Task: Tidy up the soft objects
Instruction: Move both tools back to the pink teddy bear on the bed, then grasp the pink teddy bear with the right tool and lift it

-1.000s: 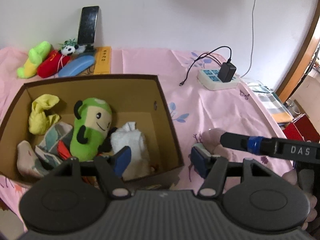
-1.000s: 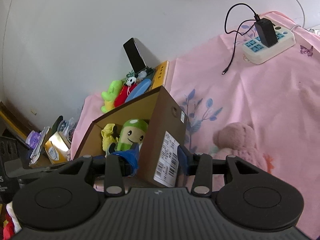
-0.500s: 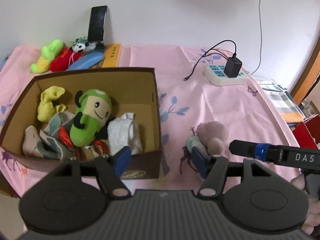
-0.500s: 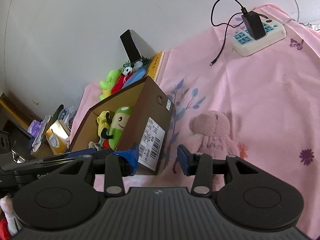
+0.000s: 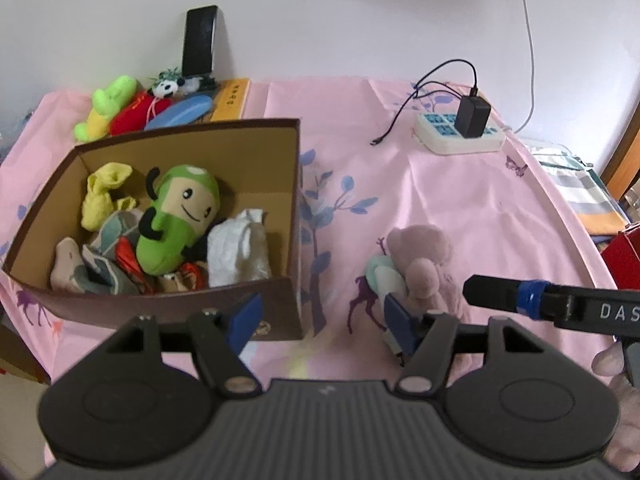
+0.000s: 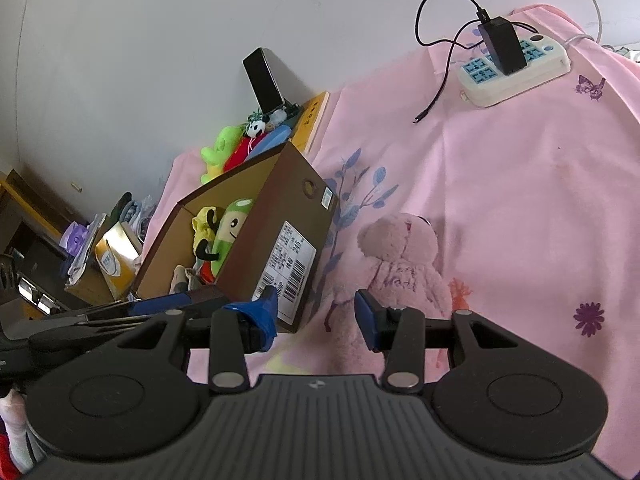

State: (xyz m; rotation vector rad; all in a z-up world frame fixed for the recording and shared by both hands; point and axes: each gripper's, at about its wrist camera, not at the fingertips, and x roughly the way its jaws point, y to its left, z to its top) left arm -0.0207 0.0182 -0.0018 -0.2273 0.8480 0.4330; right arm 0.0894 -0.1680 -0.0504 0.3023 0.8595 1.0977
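Observation:
A brown cardboard box (image 5: 294,184) on the pink bedsheet holds a green plush (image 5: 176,216), a yellow sock (image 5: 102,196), a white sock (image 5: 238,248) and other soft items. It also shows in the right wrist view (image 6: 280,208). A pink plush bear (image 5: 420,256) lies on the sheet right of the box, on a pale green item (image 5: 380,276). My left gripper (image 5: 320,322) is open and empty, above the box's near right corner. My right gripper (image 6: 316,312) is open and empty, just in front of the bear (image 6: 400,256).
Several plush toys (image 5: 120,106), a black phone (image 5: 199,40) and a yellow book (image 5: 232,96) lie by the back wall. A white power strip (image 5: 460,136) with a black charger sits at the back right. The bed edge drops off on the right.
Both grippers have pulled back and up from the box. The left one shifted right; the box and the bear now look smaller. Both stayed open.

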